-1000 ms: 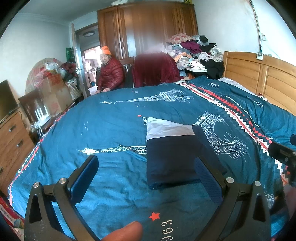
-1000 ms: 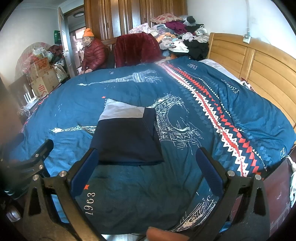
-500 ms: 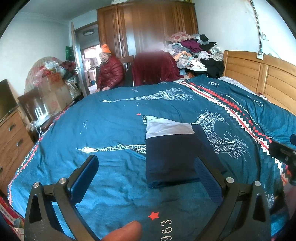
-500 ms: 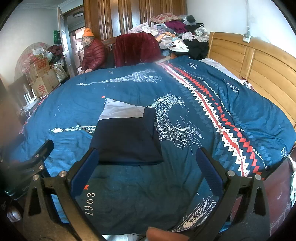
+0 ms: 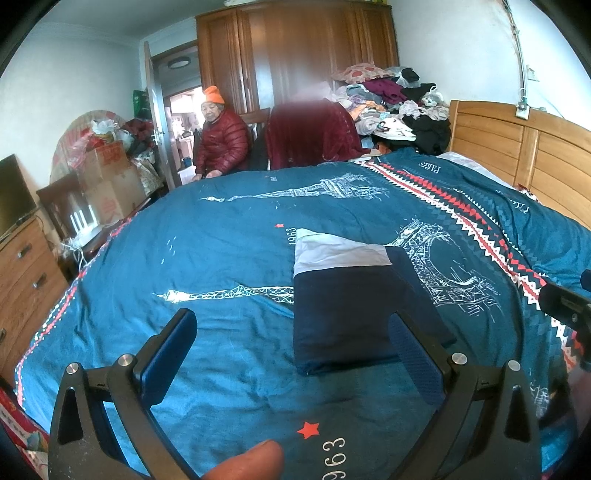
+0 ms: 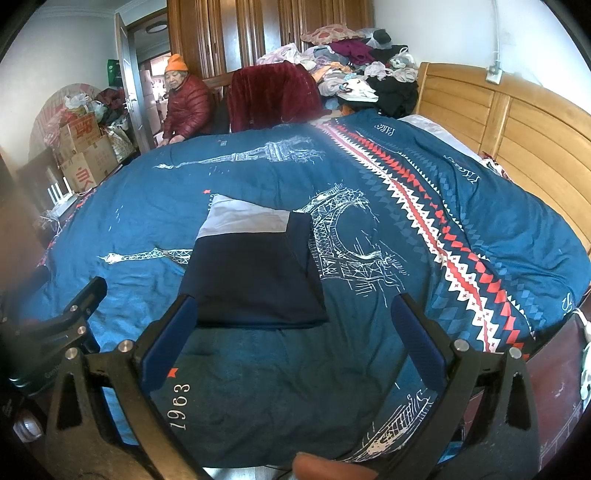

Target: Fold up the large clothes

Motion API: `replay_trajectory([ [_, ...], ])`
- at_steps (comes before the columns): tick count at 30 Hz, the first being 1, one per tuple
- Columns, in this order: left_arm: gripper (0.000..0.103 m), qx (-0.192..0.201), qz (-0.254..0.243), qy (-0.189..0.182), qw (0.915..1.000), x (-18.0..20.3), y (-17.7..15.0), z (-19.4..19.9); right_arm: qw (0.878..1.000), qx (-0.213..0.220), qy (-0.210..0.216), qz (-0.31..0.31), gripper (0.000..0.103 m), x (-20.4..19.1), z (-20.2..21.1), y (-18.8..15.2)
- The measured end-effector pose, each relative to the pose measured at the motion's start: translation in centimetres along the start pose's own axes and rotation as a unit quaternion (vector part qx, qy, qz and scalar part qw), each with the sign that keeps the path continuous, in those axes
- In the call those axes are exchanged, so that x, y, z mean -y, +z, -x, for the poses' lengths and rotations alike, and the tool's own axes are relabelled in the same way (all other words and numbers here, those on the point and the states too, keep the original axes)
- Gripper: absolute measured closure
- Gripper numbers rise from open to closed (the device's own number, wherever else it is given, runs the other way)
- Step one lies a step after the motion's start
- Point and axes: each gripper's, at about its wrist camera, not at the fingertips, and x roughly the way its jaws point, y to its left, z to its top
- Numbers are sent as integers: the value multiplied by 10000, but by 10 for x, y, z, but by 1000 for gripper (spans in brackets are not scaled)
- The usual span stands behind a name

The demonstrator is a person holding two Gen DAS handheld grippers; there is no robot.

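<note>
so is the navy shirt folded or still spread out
Folded: the shirt lies as a compact rectangle on the bedspread, its grey part on the far end, neither gripper touching it.

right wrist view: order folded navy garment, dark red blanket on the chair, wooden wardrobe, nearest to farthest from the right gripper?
From the right gripper:
1. Folded navy garment, on the quilt just ahead, toward the left finger.
2. Dark red blanket, draped on the chair past the bed's far edge.
3. Wooden wardrobe, behind it, by the back wall.

A blurred patch (image 5: 314, 99) veils the wardrobe above the red garment (image 5: 314, 133).
</note>
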Motion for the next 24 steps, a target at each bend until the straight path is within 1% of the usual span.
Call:
replay_trajectory([
  [24, 0, 7, 42, 24, 10000, -1, -3, -4, 10000, -31, 0, 17, 0, 0, -3, -2],
])
